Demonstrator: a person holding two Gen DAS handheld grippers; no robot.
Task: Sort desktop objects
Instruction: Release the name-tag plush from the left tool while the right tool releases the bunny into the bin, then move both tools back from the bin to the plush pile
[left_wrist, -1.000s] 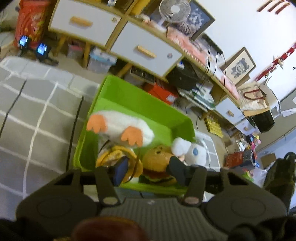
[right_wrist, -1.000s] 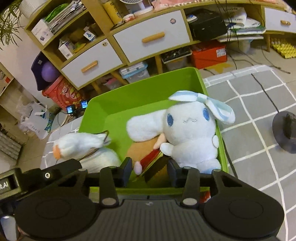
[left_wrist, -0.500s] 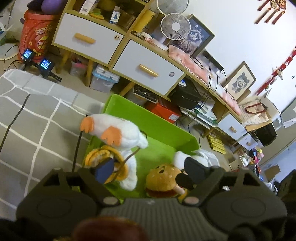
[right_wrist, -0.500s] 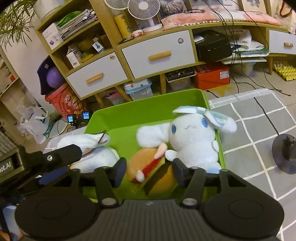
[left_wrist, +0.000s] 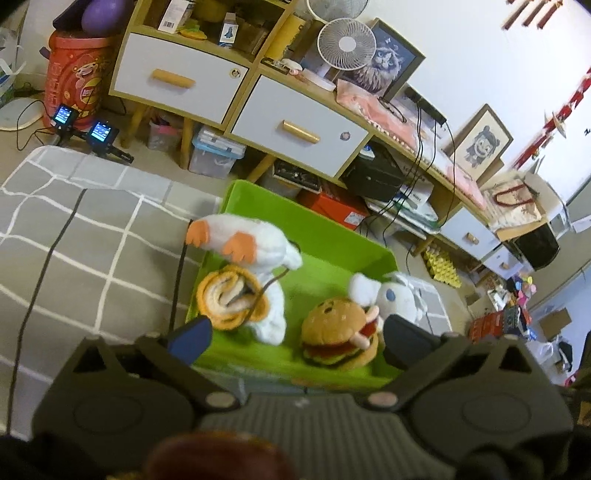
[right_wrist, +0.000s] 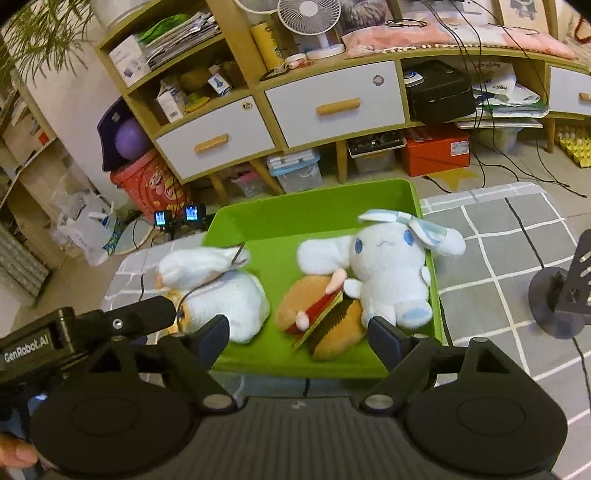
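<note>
A green bin (left_wrist: 317, 229) (right_wrist: 314, 210) stands on a grey checked tablecloth. In it lie a white duck plush (left_wrist: 255, 251) (right_wrist: 221, 291) with orange feet, a burger plush (left_wrist: 338, 332) (right_wrist: 325, 317) and a white bunny plush with blue ears (left_wrist: 395, 295) (right_wrist: 388, 273). My left gripper (left_wrist: 295, 339) is open and empty above the bin's near edge. My right gripper (right_wrist: 299, 336) is open and empty, also above the near edge, with the burger between its fingers in view. The left gripper's body (right_wrist: 85, 332) shows in the right wrist view.
A wooden shelf unit with white drawers (left_wrist: 295, 129) (right_wrist: 332, 103) stands behind the table, with boxes, a fan and cables. A red snack tub (left_wrist: 74, 81) is at the far left. A black stand (right_wrist: 561, 299) sits on the cloth to the right. A black cable (left_wrist: 44, 273) runs across the cloth.
Both grippers have opened wider and pulled back up from the bin. The duck and burger plushes now lie free in the bin.
</note>
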